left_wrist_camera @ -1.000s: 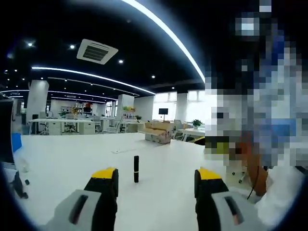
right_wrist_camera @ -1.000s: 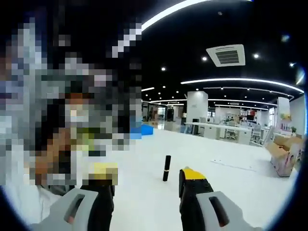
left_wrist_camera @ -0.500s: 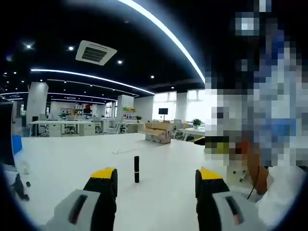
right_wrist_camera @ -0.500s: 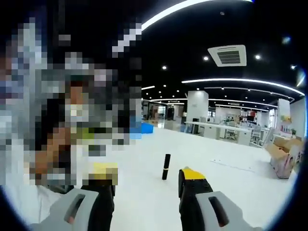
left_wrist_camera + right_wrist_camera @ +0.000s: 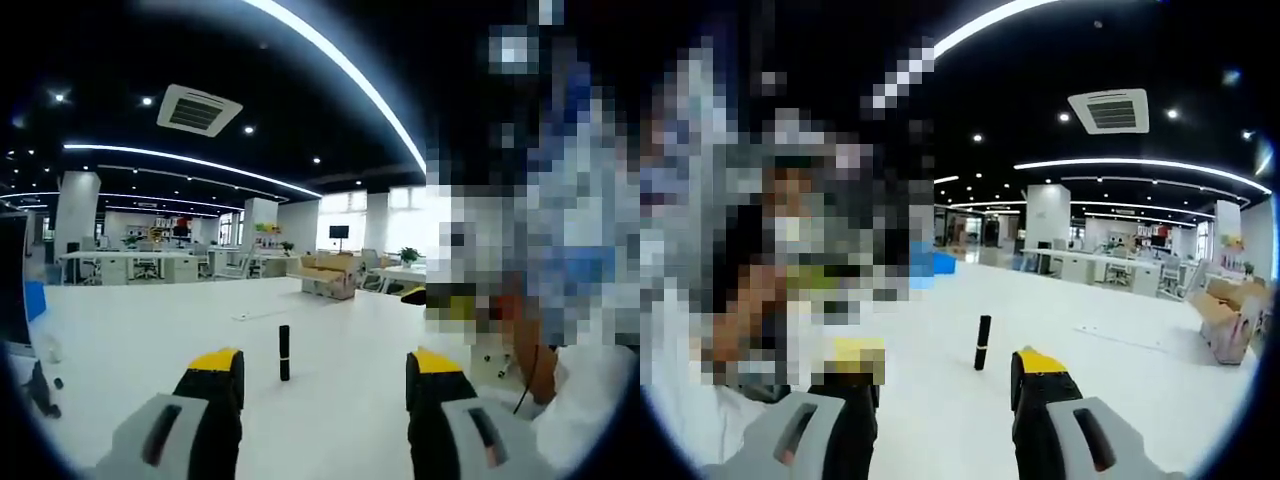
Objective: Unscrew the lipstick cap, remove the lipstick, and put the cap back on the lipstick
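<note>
On white table [image 5: 120, 340], upright black lipstick [image 5: 284, 352]

The lipstick [image 5: 284, 352] stands upright on the white table [image 5: 130, 330] — a slim black tube with a thin gold band about halfway up, its cap on. In the right gripper view the lipstick [image 5: 983, 343] stands the same way — alone on bare tabletop, touching nothing else.
</note>
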Motion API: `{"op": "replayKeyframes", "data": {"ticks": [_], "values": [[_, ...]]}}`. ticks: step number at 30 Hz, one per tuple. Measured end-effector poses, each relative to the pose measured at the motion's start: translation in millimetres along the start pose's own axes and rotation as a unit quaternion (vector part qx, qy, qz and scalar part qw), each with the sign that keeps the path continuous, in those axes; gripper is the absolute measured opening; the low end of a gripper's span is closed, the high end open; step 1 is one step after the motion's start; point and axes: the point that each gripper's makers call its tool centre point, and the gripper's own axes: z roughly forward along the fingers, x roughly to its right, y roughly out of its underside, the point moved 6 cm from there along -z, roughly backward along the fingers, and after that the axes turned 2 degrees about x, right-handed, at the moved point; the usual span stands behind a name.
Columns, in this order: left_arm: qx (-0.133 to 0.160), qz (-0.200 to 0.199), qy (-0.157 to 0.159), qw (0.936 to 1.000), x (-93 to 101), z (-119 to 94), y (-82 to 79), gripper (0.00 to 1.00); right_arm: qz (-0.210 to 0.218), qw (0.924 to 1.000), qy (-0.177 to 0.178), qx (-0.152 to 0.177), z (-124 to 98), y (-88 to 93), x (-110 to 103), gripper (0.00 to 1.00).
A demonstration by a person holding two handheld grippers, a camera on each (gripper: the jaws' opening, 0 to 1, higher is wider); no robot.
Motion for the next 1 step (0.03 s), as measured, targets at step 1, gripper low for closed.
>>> {"op": "replayKeyframes", "data": {"ticks": [1], "values": [[0.000,0.000,0.001,1.0000,0.2,0.1,0.0,0.67,0.000,1.0000,0.001,0.000,-0.3,0.0,0.2,0.51]]}}
